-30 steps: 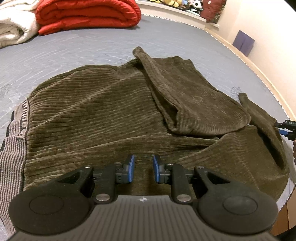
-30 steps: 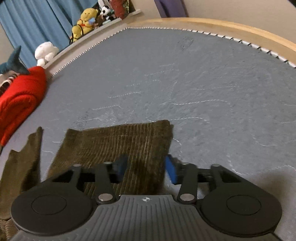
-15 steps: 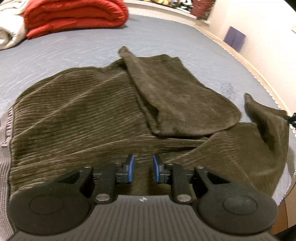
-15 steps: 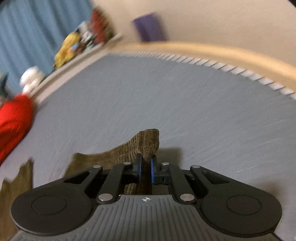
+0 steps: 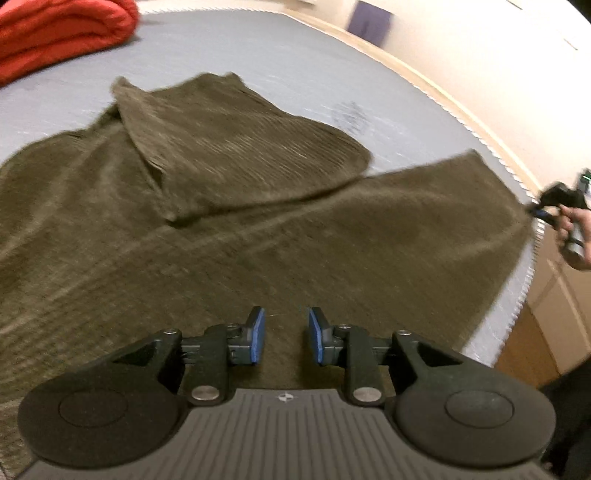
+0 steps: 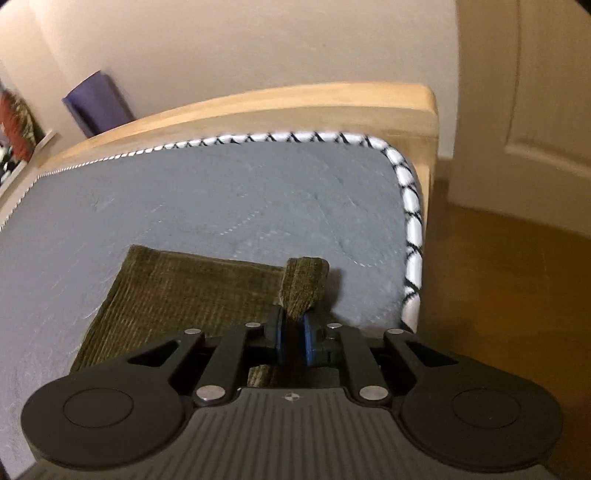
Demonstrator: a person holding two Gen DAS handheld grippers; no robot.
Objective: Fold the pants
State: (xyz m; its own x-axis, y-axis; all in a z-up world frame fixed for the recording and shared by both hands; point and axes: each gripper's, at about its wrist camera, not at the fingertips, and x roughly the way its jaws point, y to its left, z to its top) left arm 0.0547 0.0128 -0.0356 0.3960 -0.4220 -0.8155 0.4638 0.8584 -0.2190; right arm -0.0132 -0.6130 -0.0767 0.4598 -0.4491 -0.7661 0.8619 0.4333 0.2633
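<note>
Dark olive corduroy pants [image 5: 258, 221] lie spread on the grey mattress [image 5: 258, 48], one leg folded back over the seat and the other stretched out to the right. My left gripper [image 5: 283, 336] hovers low over the near fabric; its jaws are opening and nothing is between the blue pads. In the right wrist view my right gripper [image 6: 291, 334] pinches the hem corner [image 6: 304, 284] of the stretched leg [image 6: 184, 295]. Its jaws are opening slightly, with the cloth still pressed between them. It also shows in the left wrist view as the right gripper [image 5: 543, 214], held by a hand [image 5: 576, 229].
A folded red blanket [image 5: 55, 33] lies at the far left of the mattress. The wooden bed frame [image 6: 295, 107] and the mattress's white-trimmed corner [image 6: 410, 221] are just beyond the held hem. Brown floor [image 6: 498, 295] and a door lie to the right, and a purple object [image 6: 98, 101] leans on the wall.
My right gripper shut on the leg's hem corner and pulled it out toward the mattress corner, flattening that leg. My left gripper slid to the right over the pants, its pads now slightly wider.
</note>
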